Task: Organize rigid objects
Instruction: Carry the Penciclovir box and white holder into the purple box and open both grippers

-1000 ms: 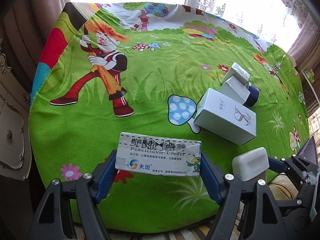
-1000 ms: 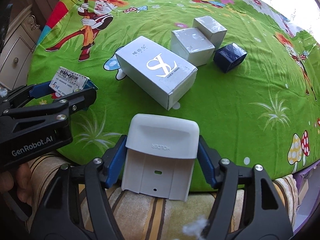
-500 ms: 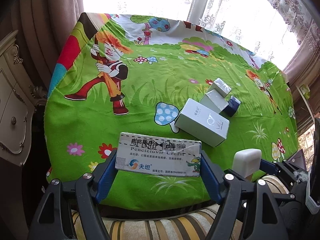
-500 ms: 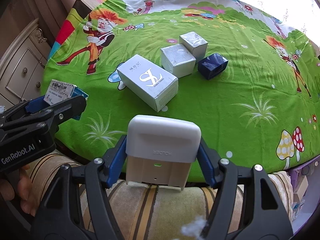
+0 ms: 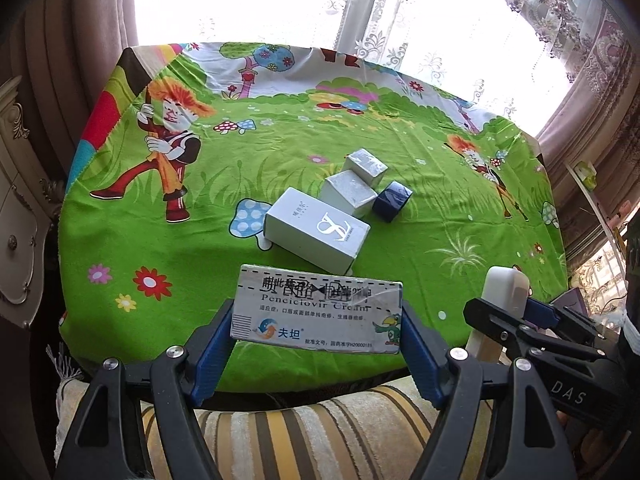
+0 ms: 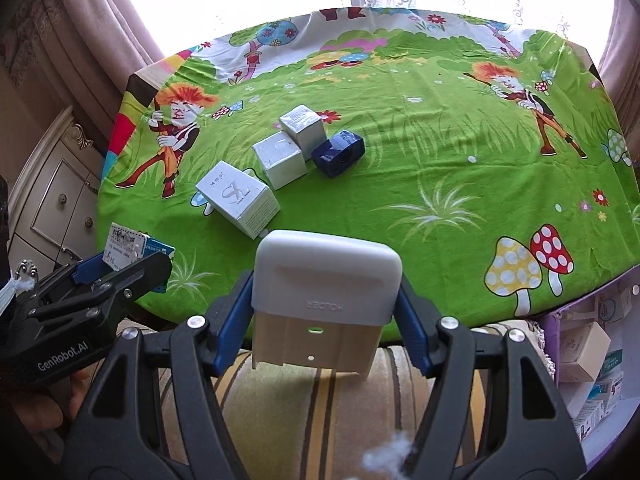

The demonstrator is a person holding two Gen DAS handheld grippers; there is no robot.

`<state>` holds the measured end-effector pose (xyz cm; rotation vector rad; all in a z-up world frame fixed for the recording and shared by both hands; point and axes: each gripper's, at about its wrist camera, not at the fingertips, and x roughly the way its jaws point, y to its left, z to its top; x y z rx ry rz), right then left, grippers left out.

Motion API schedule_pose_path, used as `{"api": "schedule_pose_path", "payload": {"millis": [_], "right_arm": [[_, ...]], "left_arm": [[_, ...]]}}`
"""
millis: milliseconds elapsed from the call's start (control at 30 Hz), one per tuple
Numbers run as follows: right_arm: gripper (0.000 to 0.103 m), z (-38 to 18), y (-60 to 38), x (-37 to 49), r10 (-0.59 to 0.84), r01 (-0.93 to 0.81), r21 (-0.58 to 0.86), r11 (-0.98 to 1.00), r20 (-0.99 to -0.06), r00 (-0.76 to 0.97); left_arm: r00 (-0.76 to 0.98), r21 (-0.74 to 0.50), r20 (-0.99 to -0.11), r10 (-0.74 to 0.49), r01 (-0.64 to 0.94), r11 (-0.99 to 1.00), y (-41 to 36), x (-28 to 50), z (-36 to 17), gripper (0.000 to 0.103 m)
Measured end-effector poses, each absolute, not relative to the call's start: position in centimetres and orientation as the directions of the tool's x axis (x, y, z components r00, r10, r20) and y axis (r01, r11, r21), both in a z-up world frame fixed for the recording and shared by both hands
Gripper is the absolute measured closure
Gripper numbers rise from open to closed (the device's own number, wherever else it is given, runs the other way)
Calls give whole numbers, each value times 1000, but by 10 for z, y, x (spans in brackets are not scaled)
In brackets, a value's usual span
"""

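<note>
- Both hand-held grippers have drawn back and up from the table [image 5: 120, 240] since the earlier frames; the boxes on it now look smaller and farther off, and a striped cushion [image 6: 320, 420] shows beneath each load.
- Left hand-held gripper [image 5: 316, 340] is clamped on the penciclovir cream carton [image 5: 316, 308], its blue pads pressing the two short ends; the carton is held flat and off the table, above its near edge.
- Right hand-held gripper [image 6: 326, 320] is closed on the white plastic holder [image 6: 326, 284], pads on its two sides, likewise clear of the table.
- Carton: thin white card with blue print, a dashed tear line and a small parrot; likely light and easily crushed, so the stiffer ends are the sensible place to grip.
- Holder: smooth moulded plastic with a rounded cap and a slotted lower plate; probably stiff and light but slippery, so flat side walls suit the pads best.
- On the green cartoon cloth, a long white monogram box [image 5: 316, 236], two small silver-grey boxes [image 5: 348, 192] and a dark blue box [image 5: 392, 200] lie close together near the middle.
</note>
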<state>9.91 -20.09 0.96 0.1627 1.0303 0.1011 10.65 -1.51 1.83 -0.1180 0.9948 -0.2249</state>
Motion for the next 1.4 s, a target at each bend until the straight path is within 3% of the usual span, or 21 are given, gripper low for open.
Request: {"api": "schedule_pose_path", "payload": {"millis": [600, 1400], "right_arm": [[33, 31, -340, 39, 102, 188, 261, 947, -798, 594], [33, 25, -532, -37, -124, 521, 254, 815, -801, 585]], "left_arm": [[450, -197, -819, -355, 360, 912, -143, 68, 25, 26], [362, -117, -820, -444, 653, 749, -299, 17, 35, 26]]}}
